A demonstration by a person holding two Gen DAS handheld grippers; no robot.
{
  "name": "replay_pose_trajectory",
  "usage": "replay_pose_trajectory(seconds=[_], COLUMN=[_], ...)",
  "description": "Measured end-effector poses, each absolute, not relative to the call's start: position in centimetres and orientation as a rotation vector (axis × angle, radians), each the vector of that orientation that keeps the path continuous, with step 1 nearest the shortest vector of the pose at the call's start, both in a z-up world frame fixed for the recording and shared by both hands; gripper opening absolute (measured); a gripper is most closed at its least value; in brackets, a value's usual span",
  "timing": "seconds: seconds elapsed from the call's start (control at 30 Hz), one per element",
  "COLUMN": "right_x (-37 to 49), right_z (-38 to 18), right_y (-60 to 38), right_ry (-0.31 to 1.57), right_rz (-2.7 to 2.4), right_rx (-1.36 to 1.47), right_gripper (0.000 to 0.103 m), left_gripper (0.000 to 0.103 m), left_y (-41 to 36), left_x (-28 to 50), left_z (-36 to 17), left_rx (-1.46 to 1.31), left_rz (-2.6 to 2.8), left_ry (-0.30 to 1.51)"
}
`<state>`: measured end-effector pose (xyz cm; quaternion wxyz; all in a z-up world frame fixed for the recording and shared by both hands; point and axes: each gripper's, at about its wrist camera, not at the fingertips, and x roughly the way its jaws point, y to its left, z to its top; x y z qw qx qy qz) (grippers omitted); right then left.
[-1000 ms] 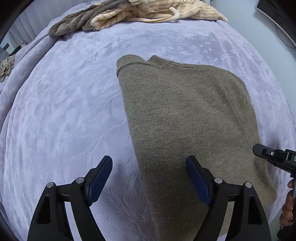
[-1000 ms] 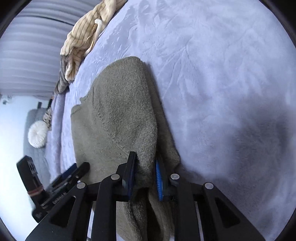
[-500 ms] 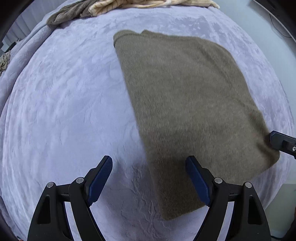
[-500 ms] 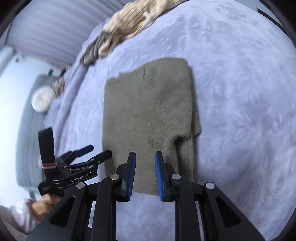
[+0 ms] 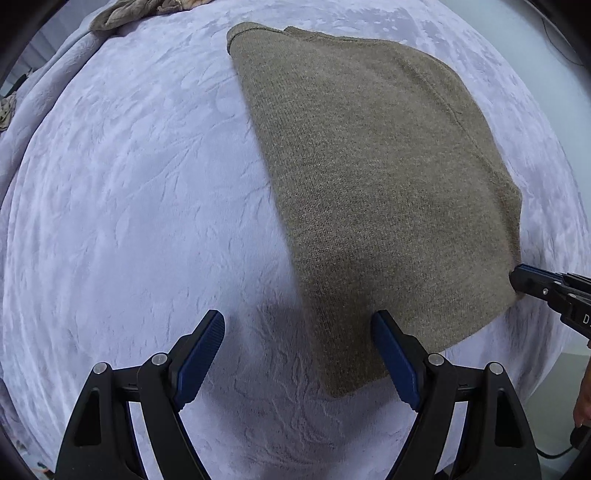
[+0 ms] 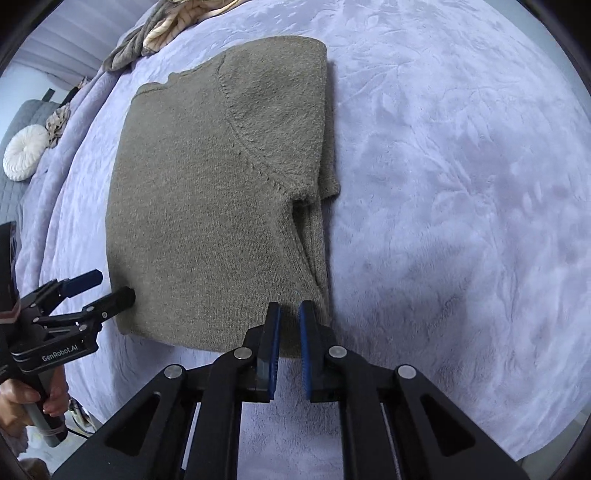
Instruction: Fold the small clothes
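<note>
An olive-brown knit sweater [image 5: 380,177] lies flat on the lavender blanket [image 5: 129,221], its sides folded in so it makes a long rectangle [image 6: 207,206]. My left gripper [image 5: 299,350] hangs open over the sweater's near left corner, with one pad above the cloth and the other above the blanket. In the right wrist view the left gripper [image 6: 110,286] sits at that same corner, held by a hand. My right gripper [image 6: 289,310] is over the near right corner. Its jaws are closing to a thin slit with nothing between them. Its tip [image 5: 517,280] shows at the sweater's edge.
A heap of striped and grey clothes [image 6: 159,33] lies at the far side of the bed, and the same heap [image 5: 125,14] shows in the left wrist view. A round white cushion [image 6: 26,151] rests on a grey seat beyond the bed's left edge.
The right gripper let go of the sweater's folded side, drew back to the near edge and narrowed its jaws. The sweater now lies flat. The left gripper slid toward the near corner.
</note>
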<state>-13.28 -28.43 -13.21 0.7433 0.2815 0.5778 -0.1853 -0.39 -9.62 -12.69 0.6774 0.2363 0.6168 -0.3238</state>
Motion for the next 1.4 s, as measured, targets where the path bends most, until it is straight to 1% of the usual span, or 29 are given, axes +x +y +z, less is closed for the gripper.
replay_pose_trajectory(seconds=[0.1,0.13,0.33,0.5,0.57,0.63,0.67,0.7,0.73,0.8,0.9,1.07,1.2,1.27,1.33,1.4], right_x=[-14.1,-14.4,-15.4,-15.6,-15.7,-15.9,-16.0,-16.1,-16.3,-16.6,-16.6,-15.8,-14.8,-14.0,-13.1,-12.1], right_z=[-12.2,-11.9,-10.1,-9.1,-8.9,-8.9,-8.9,-8.8,-8.8,-8.8,-8.6,-7.6,-7.1,-7.2,-7.3,-7.6], right_y=[-28.4,-28.4,-27.7,-24.8,-23.3,-21.9,-21.2,-20.8,-20.3,-19.5,-19.1,-21.5,-25.7,-28.6,-31.8,-34.5], right_ry=[1.26,1.255,1.228,1.203,1.2,1.193,1.189,1.185,1.18,1.173,1.168,1.166,1.156,1.16,1.156,1.155], right_rz=[-0.429,-0.44,-0.488,-0.503,-0.506,-0.509,-0.512,-0.516,-0.522,-0.53,-0.525,-0.5,-0.447,-0.417,-0.372,-0.332], right_rx=[0.639,0.65,0.715,0.763,0.775,0.793,0.801,0.808,0.818,0.843,0.852,0.809,0.776,0.762,0.766,0.775], right_gripper=[0.01,0.013,0.013,0.014,0.018,0.027,0.03,0.037,0.043,0.046,0.047,0.047,0.047,0.05,0.058,0.058], left_gripper=[0.083,0.083,0.083,0.083,0.083,0.084,0.098,0.103,0.103,0.103,0.103,0.103,0.103,0.103,0.103,0.103], left_y=[-9.2,-9.0,-7.4,-5.0,-3.7,-2.4,-1.8,-1.0,-0.4,0.1,0.6,0.5,-0.2,-0.7,-1.5,-2.9], left_x=[-0.3,-0.3,-0.2,-0.2,-0.7,-0.7,-0.6,-0.5,-0.4,-0.1,0.0,1.2,2.5,2.7,2.7,2.6], left_z=[-12.4,-12.3,-10.7,-9.1,-8.5,-7.8,-7.5,-7.4,-7.1,-7.1,-7.6,-9.5,-11.8,-11.8,-11.4,-11.2], left_rx=[0.525,0.526,0.51,0.485,0.464,0.438,0.416,0.392,0.371,0.382,0.403,0.45,0.376,0.31,0.239,0.211], left_rz=[-0.726,-0.724,-0.745,-0.784,-0.797,-0.801,-0.802,-0.802,-0.809,-0.817,-0.792,-0.618,-0.535,-0.49,-0.45,-0.41], left_ry=[1.392,1.39,1.376,1.367,1.347,1.319,1.312,1.307,1.293,1.3,1.337,1.379,1.503,1.527,1.524,1.514])
